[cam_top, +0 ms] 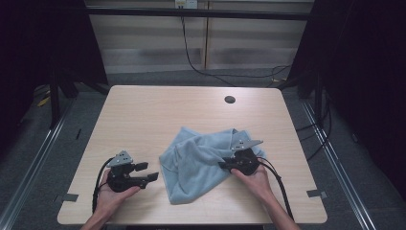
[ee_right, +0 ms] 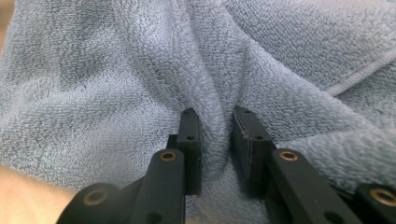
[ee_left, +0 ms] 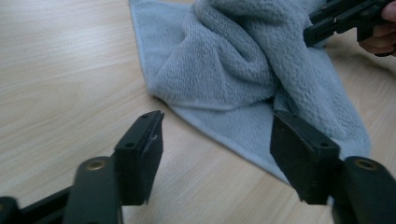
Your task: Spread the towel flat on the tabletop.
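Observation:
A light blue towel (cam_top: 201,163) lies crumpled on the wooden table (cam_top: 158,110), right of centre near the front. My right gripper (cam_top: 224,166) is shut on a raised fold of the towel (ee_right: 140,70), which is pinched between its fingers (ee_right: 190,140). My left gripper (cam_top: 151,171) rests on the table just left of the towel, open, with nothing between its jaws. In the left gripper view the towel's (ee_left: 233,65) hemmed edge lies right in front of the open left gripper (ee_left: 217,140), and the right gripper (ee_left: 308,35) shows at the top right.
A round cable hole (cam_top: 230,99) sits at the table's far right. Bare wood stretches across the left and far side. Cables trail from both grippers toward the front edge. Dark curtains and a metal frame surround the table.

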A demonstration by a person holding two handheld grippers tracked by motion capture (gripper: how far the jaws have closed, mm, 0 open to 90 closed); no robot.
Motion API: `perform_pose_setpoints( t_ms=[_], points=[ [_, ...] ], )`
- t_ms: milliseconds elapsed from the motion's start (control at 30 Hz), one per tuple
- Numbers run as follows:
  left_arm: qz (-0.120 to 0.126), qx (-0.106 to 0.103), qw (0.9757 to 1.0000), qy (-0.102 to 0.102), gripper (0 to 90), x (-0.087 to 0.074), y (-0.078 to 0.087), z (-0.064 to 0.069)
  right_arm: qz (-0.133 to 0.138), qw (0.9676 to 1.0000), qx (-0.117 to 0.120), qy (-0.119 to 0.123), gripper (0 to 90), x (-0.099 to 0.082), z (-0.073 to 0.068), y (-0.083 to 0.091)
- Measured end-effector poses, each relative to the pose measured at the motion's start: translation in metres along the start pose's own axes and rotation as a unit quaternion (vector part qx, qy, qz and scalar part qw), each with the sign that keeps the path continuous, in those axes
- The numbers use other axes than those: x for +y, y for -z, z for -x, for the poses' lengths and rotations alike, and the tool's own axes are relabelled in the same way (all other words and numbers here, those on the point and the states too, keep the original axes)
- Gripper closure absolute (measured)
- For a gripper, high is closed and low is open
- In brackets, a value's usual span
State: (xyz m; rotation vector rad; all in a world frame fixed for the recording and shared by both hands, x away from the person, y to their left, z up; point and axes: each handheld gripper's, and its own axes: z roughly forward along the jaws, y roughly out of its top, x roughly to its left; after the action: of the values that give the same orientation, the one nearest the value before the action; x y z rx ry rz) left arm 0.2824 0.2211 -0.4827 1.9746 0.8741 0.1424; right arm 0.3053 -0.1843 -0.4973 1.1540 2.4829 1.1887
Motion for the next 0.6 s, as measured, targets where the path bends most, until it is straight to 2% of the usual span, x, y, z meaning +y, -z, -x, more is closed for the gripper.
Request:
perform_pose_setpoints(
  t_ms=[100,133,300,367,400,467,533,567,600],
  points=[
    [0.003,-0.004,1.0000,-0.001,43.6,0.000,-0.001,0.000,0.002,0.9999,0.010,0.000,74.4,-0.002,-0.005,0.000],
    [0.002,0.000,0.9999,-0.012,48.3,0.000,-0.002,0.001,0.002,0.9998,0.020,0.004,74.7,-0.003,-0.011,0.000],
    [0.000,-0.001,0.9999,-0.015,48.4,0.000,-0.008,0.001,-0.001,0.9993,0.036,0.014,74.7,-0.005,-0.021,-0.001],
    [0.001,-0.004,0.9999,-0.013,43.8,0.001,-0.010,0.000,0.000,0.9985,0.052,0.018,74.8,-0.006,-0.028,-0.003],
    [-0.001,-0.014,0.9998,-0.011,42.9,0.001,-0.013,-0.001,0.001,0.9984,0.054,0.019,74.8,-0.007,-0.030,-0.003],
    [-0.009,-0.014,0.9998,-0.013,43.0,0.000,-0.016,-0.001,-0.002,0.9981,0.058,0.021,74.8,-0.007,-0.033,-0.003],
    [-0.029,-0.026,0.9990,-0.023,55.0,-0.002,-0.023,0.000,-0.005,0.9972,0.067,0.032,74.8,-0.007,-0.043,-0.004],
    [-0.029,-0.026,0.9990,-0.023,61.3,-0.002,-0.023,0.000,-0.010,0.9970,0.068,0.035,74.7,-0.007,-0.046,-0.003],
    [-0.032,-0.038,0.9984,-0.026,70.4,-0.003,-0.023,0.001,-0.012,0.9971,0.066,0.037,74.5,-0.007,-0.048,-0.003]
  ],
)
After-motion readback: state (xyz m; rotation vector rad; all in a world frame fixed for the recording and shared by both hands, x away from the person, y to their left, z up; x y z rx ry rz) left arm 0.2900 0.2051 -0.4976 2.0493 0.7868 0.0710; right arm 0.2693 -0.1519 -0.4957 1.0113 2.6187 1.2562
